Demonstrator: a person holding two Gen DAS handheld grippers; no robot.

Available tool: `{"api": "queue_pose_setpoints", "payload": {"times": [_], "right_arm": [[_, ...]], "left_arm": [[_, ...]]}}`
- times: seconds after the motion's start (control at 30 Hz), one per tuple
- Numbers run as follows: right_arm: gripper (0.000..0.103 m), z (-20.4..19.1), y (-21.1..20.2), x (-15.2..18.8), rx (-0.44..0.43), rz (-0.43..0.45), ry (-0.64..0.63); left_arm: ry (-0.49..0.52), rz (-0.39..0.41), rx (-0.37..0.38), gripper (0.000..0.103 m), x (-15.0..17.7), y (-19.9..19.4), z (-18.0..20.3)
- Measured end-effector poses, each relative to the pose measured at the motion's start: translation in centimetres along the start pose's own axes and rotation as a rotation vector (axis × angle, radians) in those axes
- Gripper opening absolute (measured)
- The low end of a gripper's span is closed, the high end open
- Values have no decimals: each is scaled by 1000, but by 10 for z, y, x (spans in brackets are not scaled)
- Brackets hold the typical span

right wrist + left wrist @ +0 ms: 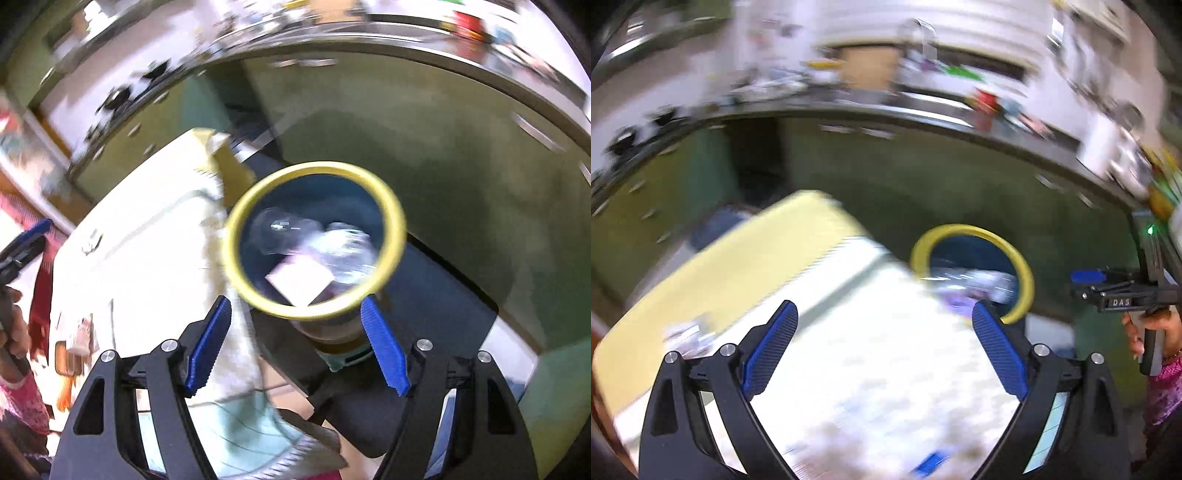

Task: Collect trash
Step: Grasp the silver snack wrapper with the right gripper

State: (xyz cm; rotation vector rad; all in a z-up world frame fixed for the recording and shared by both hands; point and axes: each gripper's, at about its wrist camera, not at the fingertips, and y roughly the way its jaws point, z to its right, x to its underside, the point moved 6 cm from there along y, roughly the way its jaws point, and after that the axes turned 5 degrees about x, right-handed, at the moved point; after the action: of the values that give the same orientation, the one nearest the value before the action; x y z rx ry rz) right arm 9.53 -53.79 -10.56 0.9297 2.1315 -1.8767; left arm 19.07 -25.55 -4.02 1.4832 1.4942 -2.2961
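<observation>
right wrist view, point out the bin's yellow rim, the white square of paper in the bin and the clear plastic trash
yellow rim (pixel 236 229): right wrist view, left arc of the ring
white paper (pixel 300 282): right wrist view, middle of the sheet
clear plastic trash (pixel 343 240): right wrist view, crumpled middle, blurred
</observation>
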Motion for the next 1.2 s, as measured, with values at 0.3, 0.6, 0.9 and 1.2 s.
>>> {"api": "queue_pose_setpoints", "payload": {"times": [0.3,0.6,0.9,1.2], "right_arm": [[72,-204,50,-38,-179,-85,-347],[72,-403,113,-62,-357,-173,-695],[72,-493,188,-76,-346,-230,-910],[48,-514,223,-58,-250,-289,-1027]], "left_arm": [[-209,89,-293,95,73,-87,-152],[-363,112,-344,95,117,-109,-213],[-382,117,-328,96,124,-114,-221],[-372,94,-308,96,122,-103,-218]]}}
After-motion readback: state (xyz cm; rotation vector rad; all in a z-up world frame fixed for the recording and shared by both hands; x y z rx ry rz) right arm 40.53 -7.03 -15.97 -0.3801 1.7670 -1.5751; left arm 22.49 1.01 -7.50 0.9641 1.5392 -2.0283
